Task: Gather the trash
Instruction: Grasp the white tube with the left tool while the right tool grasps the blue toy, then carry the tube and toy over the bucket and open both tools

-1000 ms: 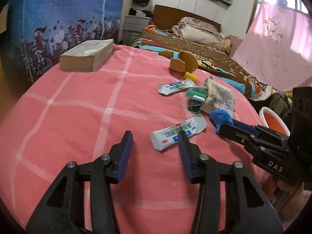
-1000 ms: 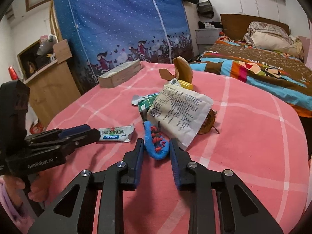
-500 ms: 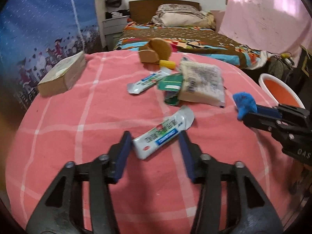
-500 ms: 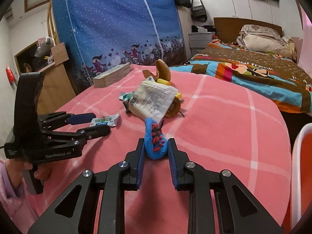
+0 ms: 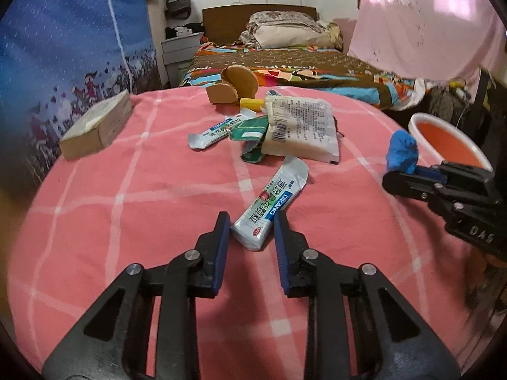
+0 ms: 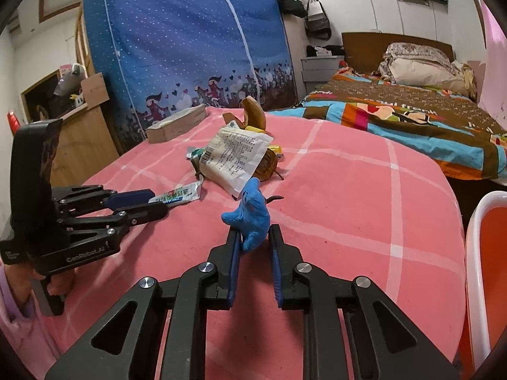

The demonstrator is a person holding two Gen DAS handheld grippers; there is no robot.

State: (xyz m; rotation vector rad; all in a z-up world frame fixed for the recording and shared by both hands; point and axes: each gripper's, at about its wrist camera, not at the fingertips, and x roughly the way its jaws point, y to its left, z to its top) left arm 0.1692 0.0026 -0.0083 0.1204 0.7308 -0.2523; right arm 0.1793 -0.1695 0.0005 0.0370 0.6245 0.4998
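In the left wrist view, the left gripper [image 5: 252, 226] sits at lower centre over the pink checked tablecloth [image 5: 126, 209], its jaws closing around the near end of a white and blue sachet [image 5: 272, 204]. The sachet's bottom end lies in the gap between the two blue pads; the right pad looks to be at its edge, while a sliver of cloth still shows between the sachet and the left pad. The rest of the sachet runs up and to the right, flat on the cloth.

Above it, at centre, lies the remaining litter: a large white printed packet [image 5: 301, 129], a torn green wrapper [image 5: 250, 134] tucked against its left side, and a second white and blue sachet [image 5: 218, 128] further left. A cardboard box [image 5: 98, 125] rests at the left edge.

In the right wrist view, the right gripper [image 6: 253, 237] at lower centre has its jaws narrowing on a blue crumpled scrap [image 6: 250, 217], which stands up out of the pads, lifted clear of the cloth. An orange bin with a white rim [image 6: 475, 253] sits at the right edge of that frame.
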